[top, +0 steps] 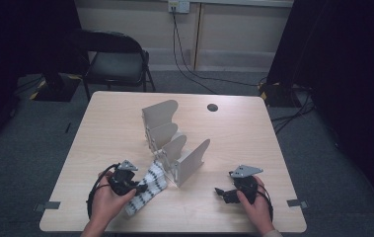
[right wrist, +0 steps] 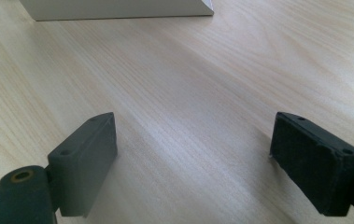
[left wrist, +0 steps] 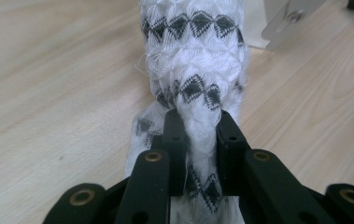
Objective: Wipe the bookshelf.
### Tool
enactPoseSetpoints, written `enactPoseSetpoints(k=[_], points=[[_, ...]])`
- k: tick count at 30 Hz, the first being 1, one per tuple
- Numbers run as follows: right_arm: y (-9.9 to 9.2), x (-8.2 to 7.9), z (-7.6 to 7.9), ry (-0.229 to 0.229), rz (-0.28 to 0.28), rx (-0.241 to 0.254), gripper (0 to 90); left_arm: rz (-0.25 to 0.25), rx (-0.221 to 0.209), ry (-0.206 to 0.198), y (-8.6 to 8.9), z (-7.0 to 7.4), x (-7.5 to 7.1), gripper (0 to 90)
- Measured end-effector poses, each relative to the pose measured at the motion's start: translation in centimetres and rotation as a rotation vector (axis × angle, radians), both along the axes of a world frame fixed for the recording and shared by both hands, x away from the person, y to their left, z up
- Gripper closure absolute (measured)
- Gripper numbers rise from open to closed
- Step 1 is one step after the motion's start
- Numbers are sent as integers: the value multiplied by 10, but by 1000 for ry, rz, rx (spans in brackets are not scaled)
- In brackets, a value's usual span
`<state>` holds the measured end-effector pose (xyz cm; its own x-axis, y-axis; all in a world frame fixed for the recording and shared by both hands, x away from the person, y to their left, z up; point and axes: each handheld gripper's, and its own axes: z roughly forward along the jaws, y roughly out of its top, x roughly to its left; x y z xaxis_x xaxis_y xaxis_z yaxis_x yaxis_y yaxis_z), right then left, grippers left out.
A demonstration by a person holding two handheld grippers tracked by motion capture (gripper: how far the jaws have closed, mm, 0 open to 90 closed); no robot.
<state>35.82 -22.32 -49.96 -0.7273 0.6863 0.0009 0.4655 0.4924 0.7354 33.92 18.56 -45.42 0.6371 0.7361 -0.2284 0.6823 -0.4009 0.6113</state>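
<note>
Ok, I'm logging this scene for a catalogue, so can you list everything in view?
Sock: one, white with dark zigzag bands, near left of table, pinched in the left gripper.
Rack: one, pale grey, curved dividers, table centre.
Table: one, light wood, with a dark round hole at the far side.
Chair: one, black, beyond the table.
Wall socket: one, white, cables hanging down.
Left gripper: black, shut on the sock.
Right gripper: black, open, over bare table.
Hands: two, at the near edge.
</note>
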Motion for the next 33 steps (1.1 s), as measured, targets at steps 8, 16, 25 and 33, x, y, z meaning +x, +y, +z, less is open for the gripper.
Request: enactPoseSetpoints(k=[8,16,25,33], points=[[0,0,0,0,0,0,140,26,-96,-126,14,57,-5,780],[0,0,0,0,0,0,140,50,-99,-171,8,70,11,780],[0,0,0,0,0,0,140,46,-45,-97,1,36,19,780],[0,0,0,0,0,0,140,47,-14,-35,-3,10,23,780]])
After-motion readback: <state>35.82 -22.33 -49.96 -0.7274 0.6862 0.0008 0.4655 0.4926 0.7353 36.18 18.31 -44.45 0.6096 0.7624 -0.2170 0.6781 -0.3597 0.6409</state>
